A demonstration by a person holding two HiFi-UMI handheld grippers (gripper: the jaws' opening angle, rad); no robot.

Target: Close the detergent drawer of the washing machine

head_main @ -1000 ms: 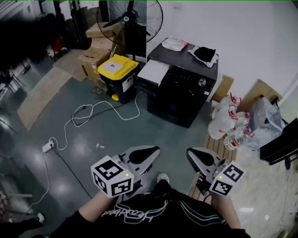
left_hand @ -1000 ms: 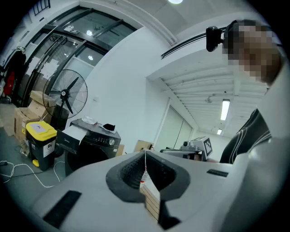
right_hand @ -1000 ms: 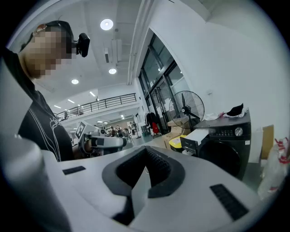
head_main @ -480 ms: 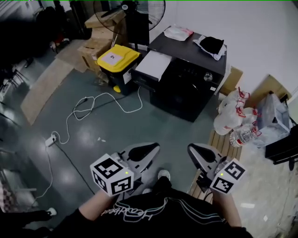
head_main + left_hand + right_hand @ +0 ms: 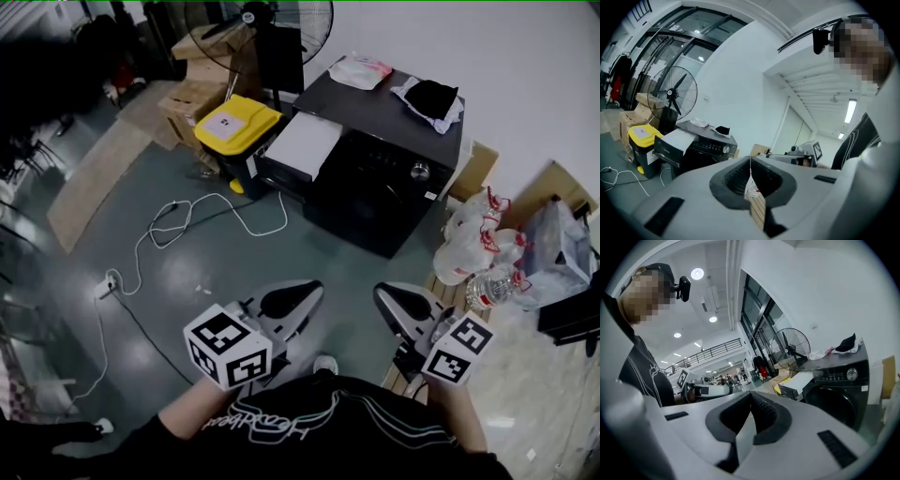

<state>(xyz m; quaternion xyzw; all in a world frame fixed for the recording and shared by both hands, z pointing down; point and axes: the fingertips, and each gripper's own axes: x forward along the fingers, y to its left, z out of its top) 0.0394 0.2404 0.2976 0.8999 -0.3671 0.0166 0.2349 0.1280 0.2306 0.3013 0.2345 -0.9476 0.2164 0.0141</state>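
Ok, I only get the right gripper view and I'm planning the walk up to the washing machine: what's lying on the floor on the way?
Observer: In the head view, a white cable loops over the floor on the left, reaching toward the open drawer.
Operator: And on the right?
Observer: White bags and plastic bottles sit beside the washing machine.
Operator: Is the other hand free?
Observer: The left tongs show their jaws together, nothing held.

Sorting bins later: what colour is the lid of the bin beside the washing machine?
Yellow lid, clearest in the head view.
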